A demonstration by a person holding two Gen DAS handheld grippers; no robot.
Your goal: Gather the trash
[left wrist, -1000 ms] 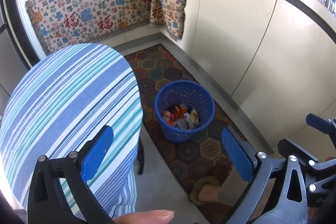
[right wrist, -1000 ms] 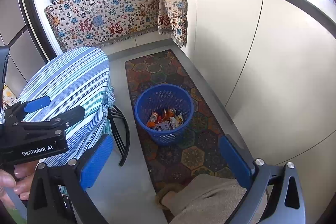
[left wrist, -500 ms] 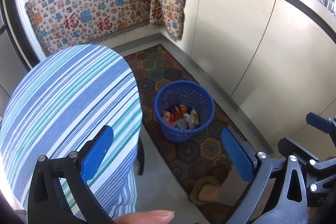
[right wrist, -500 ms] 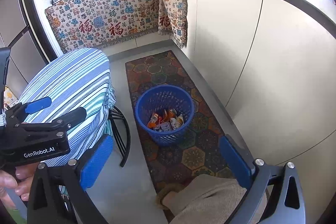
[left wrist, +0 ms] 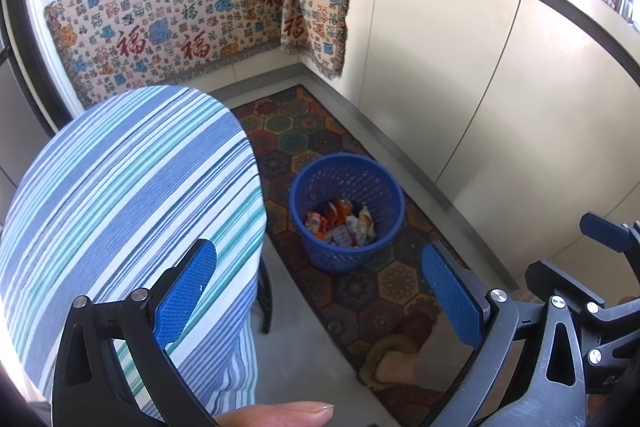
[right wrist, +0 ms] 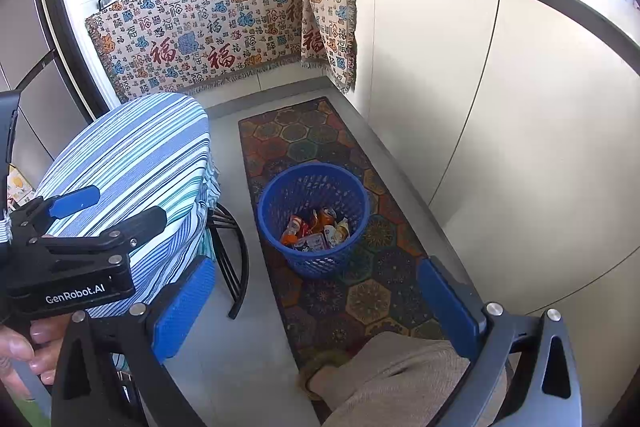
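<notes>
Right now both your left gripper (left wrist: 320, 291) and right gripper (right wrist: 316, 303) are spread wide and empty above the floor, and the crumpled snack wrappers (left wrist: 340, 225) lie inside the blue perforated plastic basket (left wrist: 346, 183) on the patterned hexagon rug (right wrist: 360, 299). Only your right view shows the black metal legs (right wrist: 232, 251) under the round blue-striped tabletop (right wrist: 132, 155), plus your hand (right wrist: 24, 351) around the left gripper's handle.

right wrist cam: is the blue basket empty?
No. The blue basket on the patterned rug holds several crumpled wrappers at its bottom.
</notes>
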